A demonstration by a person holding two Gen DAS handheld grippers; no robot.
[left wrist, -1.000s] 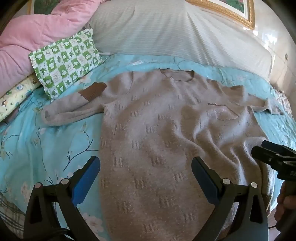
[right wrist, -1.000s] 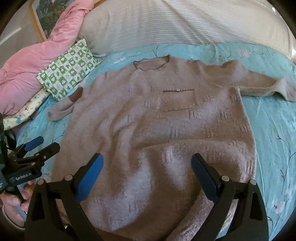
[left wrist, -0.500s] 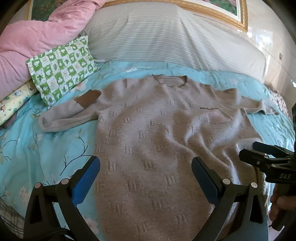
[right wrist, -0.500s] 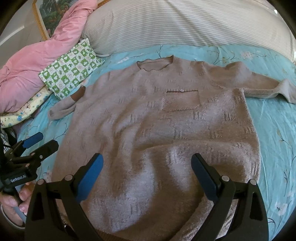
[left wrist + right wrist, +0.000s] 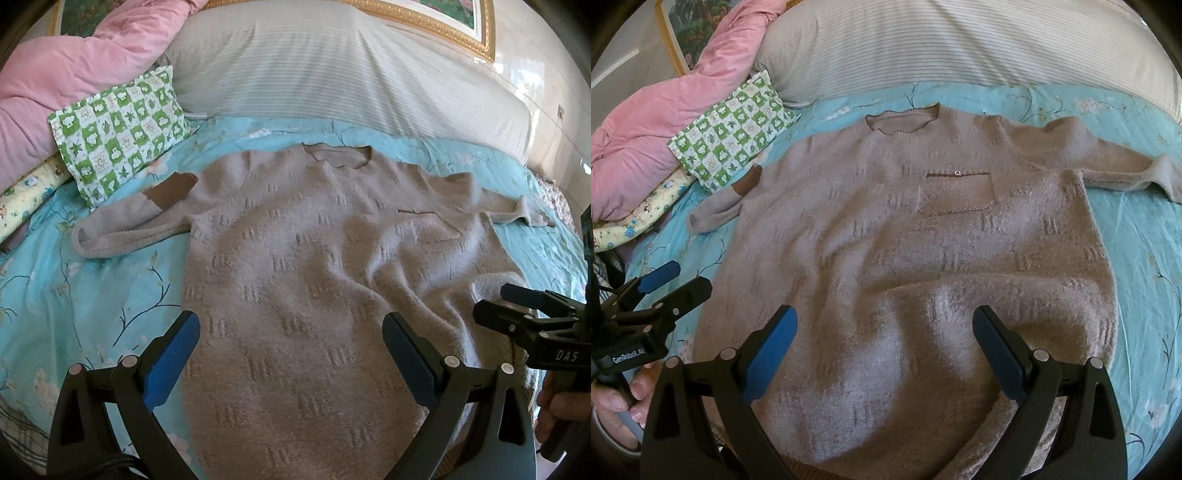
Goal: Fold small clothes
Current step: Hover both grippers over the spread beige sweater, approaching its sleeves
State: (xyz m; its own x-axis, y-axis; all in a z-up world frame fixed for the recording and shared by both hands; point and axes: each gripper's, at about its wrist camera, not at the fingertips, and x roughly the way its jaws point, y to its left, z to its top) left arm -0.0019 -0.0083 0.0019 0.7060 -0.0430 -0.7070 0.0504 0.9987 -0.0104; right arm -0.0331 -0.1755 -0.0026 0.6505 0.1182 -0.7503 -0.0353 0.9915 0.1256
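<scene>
**A:** What lies before the grippers?

**B:** A bed with a turquoise floral sheet [image 5: 92, 280]. A taupe knitted sweater [image 5: 314, 258] is spread flat on it, front up, collar at the far end, hem nearest the tools. The left gripper [image 5: 291, 354] hovers over the lower left part of the sweater, its blue-padded jaws spread wide and holding nothing. The right gripper [image 5: 886, 350] hovers over the lower right part, just as wide apart and empty. A ridge of fabric is rumpled just ahead of it.

**A:** And the sleeves?

**B:** One sleeve [image 5: 133, 225] lies doubled back far left of the left gripper, showing a brown elbow patch [image 5: 171, 192]. The other sleeve [image 5: 1119, 166] stretches out far right. A buttoned chest pocket [image 5: 956, 192] sits straight ahead of the right gripper.

**A:** Anything else nearby?

**B:** Beyond the collar, a big striped pillow [image 5: 332, 74]. Far left, a pink quilt [image 5: 66, 85], and a green-and-white checked cushion [image 5: 118, 129] just beside the folded sleeve. Nothing lies between the tools and the sweater.
</scene>
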